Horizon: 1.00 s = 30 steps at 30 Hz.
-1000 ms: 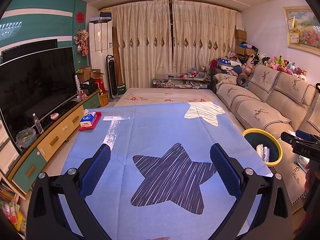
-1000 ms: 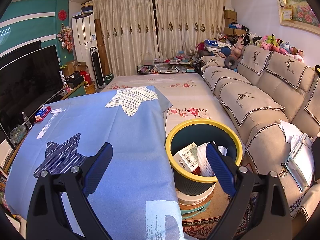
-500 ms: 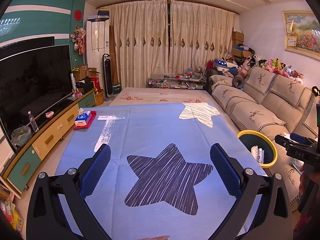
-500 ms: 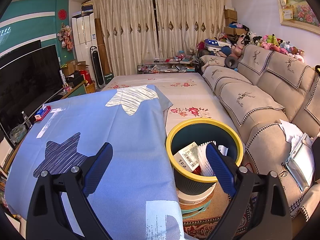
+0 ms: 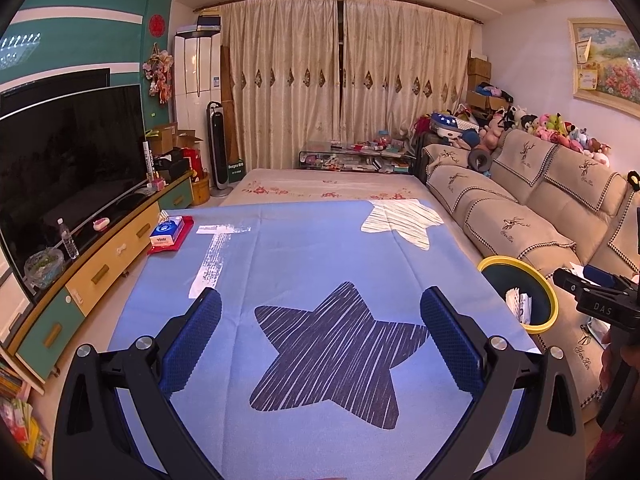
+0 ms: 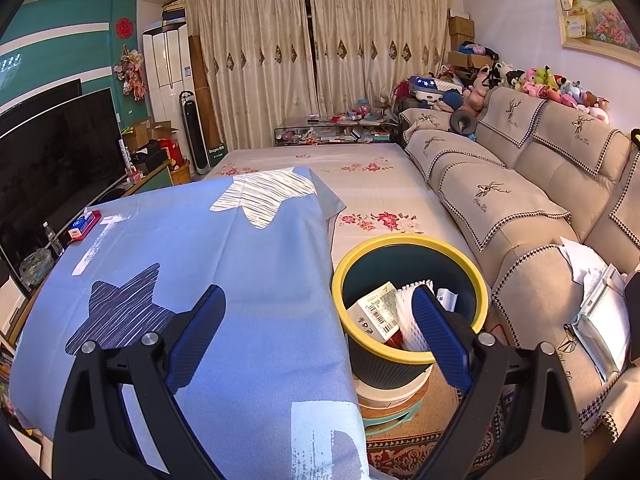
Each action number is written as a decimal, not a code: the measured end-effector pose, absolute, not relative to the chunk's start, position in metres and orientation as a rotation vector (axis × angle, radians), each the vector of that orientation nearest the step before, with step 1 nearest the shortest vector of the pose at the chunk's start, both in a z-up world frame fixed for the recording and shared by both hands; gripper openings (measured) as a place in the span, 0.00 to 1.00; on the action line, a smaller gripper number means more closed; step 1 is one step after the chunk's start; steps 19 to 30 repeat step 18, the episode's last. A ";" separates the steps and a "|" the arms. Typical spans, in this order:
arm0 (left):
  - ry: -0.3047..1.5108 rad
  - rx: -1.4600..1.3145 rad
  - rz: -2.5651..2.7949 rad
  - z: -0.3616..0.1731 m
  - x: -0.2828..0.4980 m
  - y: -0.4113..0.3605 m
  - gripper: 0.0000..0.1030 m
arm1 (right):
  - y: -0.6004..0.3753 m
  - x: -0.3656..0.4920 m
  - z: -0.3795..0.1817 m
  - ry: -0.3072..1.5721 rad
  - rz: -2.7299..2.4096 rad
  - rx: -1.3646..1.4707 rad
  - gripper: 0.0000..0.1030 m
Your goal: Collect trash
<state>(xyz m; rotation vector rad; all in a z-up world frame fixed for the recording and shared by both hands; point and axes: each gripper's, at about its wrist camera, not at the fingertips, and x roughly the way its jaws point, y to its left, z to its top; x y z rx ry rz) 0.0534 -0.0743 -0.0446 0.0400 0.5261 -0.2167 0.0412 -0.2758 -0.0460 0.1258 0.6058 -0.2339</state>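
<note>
"DAS" is printed in pale letters on the black body of the right gripper (image 5: 600,307), seen at the right edge of the left wrist view. A barcode is carried by a white label (image 6: 378,312) lying in the yellow-rimmed bin (image 6: 412,240); its digits are too small to be read. Lettering on the tower fan's base (image 5: 236,166) is blurred.

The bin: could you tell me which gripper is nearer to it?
Right. The right gripper hangs open beside the bin; the left gripper is open over the blue cloth, farther away.
</note>
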 end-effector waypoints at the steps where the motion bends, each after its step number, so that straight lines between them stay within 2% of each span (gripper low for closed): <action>1: 0.529 0.041 -0.216 -0.045 0.054 -0.075 0.95 | -0.275 0.041 -0.047 0.607 -0.234 0.126 0.87; 8: 0.514 0.039 -0.219 -0.049 0.064 -0.074 0.95 | -0.274 0.050 -0.054 0.619 -0.229 0.121 0.87; 11: 0.561 0.034 -0.244 -0.054 0.080 -0.072 0.95 | -0.274 0.062 -0.053 0.631 -0.214 0.106 0.87; 18: 0.707 0.111 -0.114 -0.101 0.189 -0.054 0.95 | -0.254 0.154 -0.067 0.744 -0.065 0.119 0.89; 30: 0.707 0.111 -0.114 -0.101 0.189 -0.054 0.95 | -0.254 0.154 -0.067 0.744 -0.065 0.119 0.89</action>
